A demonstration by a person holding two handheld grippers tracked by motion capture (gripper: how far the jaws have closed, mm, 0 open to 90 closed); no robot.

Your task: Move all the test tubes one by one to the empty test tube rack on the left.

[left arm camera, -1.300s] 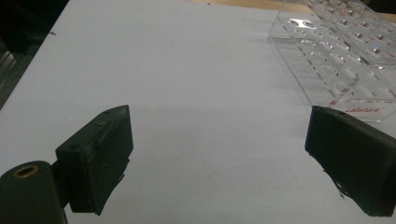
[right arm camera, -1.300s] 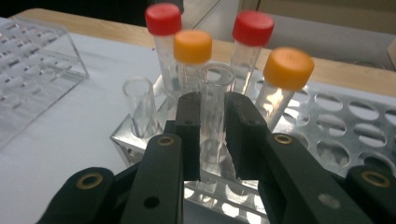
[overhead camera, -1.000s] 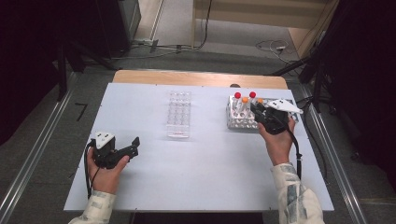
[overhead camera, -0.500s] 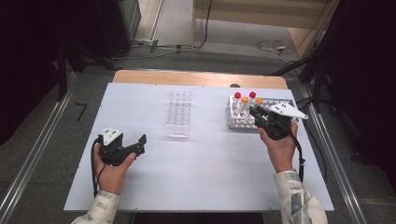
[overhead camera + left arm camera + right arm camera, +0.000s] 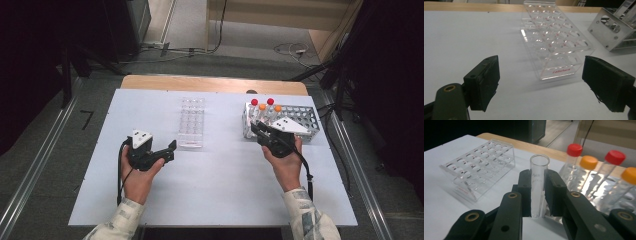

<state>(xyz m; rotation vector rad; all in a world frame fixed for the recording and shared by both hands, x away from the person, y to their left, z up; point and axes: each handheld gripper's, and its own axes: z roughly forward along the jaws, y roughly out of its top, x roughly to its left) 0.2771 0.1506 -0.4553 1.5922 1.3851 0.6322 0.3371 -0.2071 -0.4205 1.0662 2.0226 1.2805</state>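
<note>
My right gripper (image 5: pixel 537 192) is shut on a clear uncapped tube (image 5: pixel 538 177), held upright just in front of the metal rack (image 5: pixel 300 120). In that rack stand several capped tubes, two with red caps (image 5: pixel 574 150) and two with orange caps (image 5: pixel 588 162). A clear plastic rack (image 5: pixel 192 122) with empty wells lies mid-table. My left gripper (image 5: pixel 169 151) is open, low over the table just left of the near end of the clear rack (image 5: pixel 554 42). Nothing is between its fingers (image 5: pixel 486 80).
The white table top (image 5: pixel 220 185) has a wooden strip (image 5: pixel 210 84) along its far edge. The corner of the metal rack (image 5: pixel 614 30) lies beyond the clear rack in the left gripper view. Dark floor, cables and metal rails surround the table.
My left gripper has moved right, toward the near end of the clear rack. My right gripper has shifted slightly left and nearer, away from the metal rack, with the tube in it.
</note>
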